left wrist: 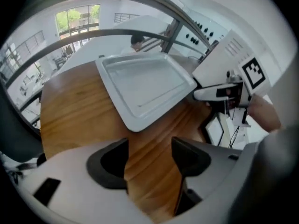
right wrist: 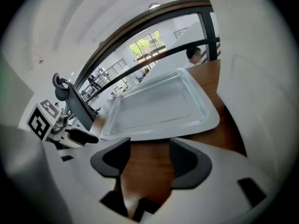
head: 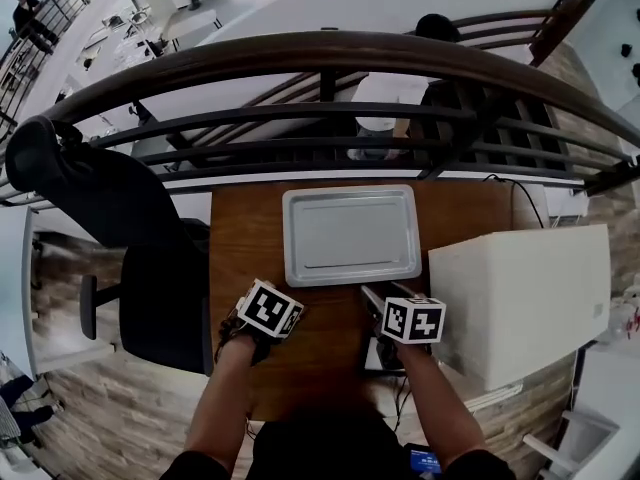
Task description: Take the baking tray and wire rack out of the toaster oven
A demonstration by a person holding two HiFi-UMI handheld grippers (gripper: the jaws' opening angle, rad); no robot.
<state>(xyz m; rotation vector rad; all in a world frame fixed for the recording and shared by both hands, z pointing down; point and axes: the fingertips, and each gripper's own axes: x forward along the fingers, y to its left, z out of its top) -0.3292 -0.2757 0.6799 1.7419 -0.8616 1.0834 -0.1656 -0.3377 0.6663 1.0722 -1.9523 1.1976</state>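
The empty grey baking tray [head: 350, 236] lies flat on the wooden table [head: 250, 238], with the white toaster oven [head: 520, 298] to its right. My left gripper [head: 262, 313] hovers near the tray's front left corner and my right gripper [head: 388, 306] near its front right corner. In the left gripper view the left gripper [left wrist: 149, 158] is open over bare wood, and the tray [left wrist: 140, 85] lies just beyond it. In the right gripper view the right gripper [right wrist: 148, 160] is open too, just short of the tray's [right wrist: 159, 108] near edge. No wire rack shows in any view.
A black office chair [head: 130, 228] stands left of the table. A dark railing [head: 320, 118] runs behind it, and a person [head: 385, 108] is beyond the rail. A small flat device with a cable [head: 385, 356] lies by the oven's front, under my right hand.
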